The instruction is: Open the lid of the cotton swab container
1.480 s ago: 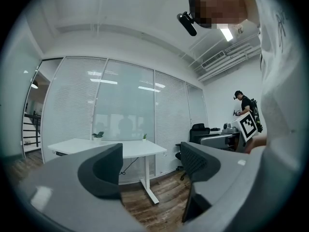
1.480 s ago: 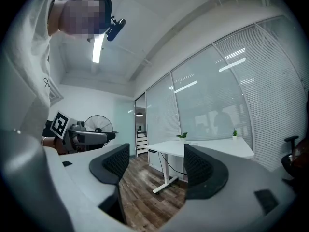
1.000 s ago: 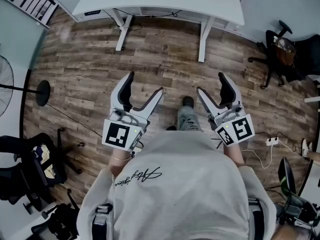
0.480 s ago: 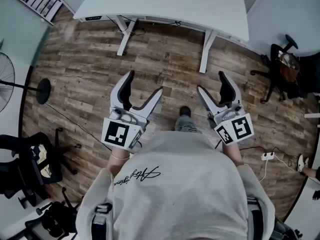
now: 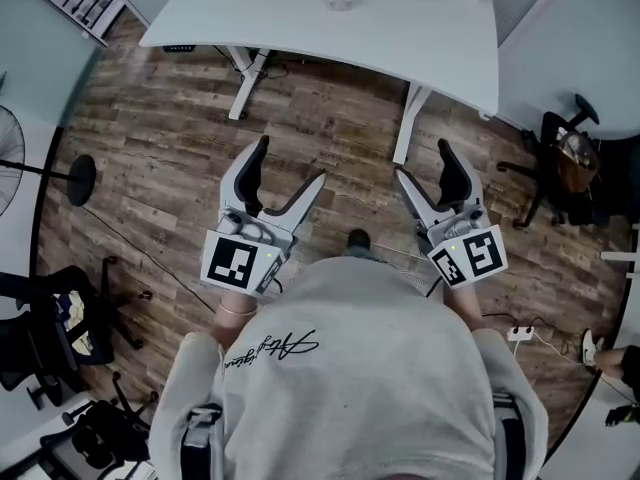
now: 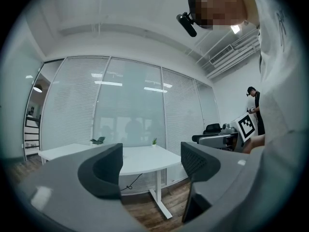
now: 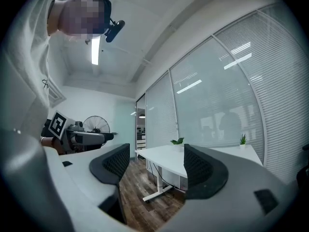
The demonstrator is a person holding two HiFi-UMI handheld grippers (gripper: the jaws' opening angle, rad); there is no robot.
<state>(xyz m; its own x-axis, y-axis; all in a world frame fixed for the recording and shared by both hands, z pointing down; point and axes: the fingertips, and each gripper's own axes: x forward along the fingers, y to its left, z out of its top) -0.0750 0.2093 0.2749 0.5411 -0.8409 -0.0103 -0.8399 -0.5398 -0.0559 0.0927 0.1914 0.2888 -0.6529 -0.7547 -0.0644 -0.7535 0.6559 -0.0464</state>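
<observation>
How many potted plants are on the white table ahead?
2. In the right gripper view, one plant stands toward the white table's left end, a second plant toward its right. More may be hidden.

A white table point(image 5: 400, 28) stands on brown wood-grain floor point(image 5: 330, 138).

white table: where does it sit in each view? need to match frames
Head view: white table runs along the top edge.
Left gripper view: lower centre, framed by the parted jaws.
Right gripper view: centre, again between the parted jaws.
Shared landmark: wood floor under the table.
</observation>
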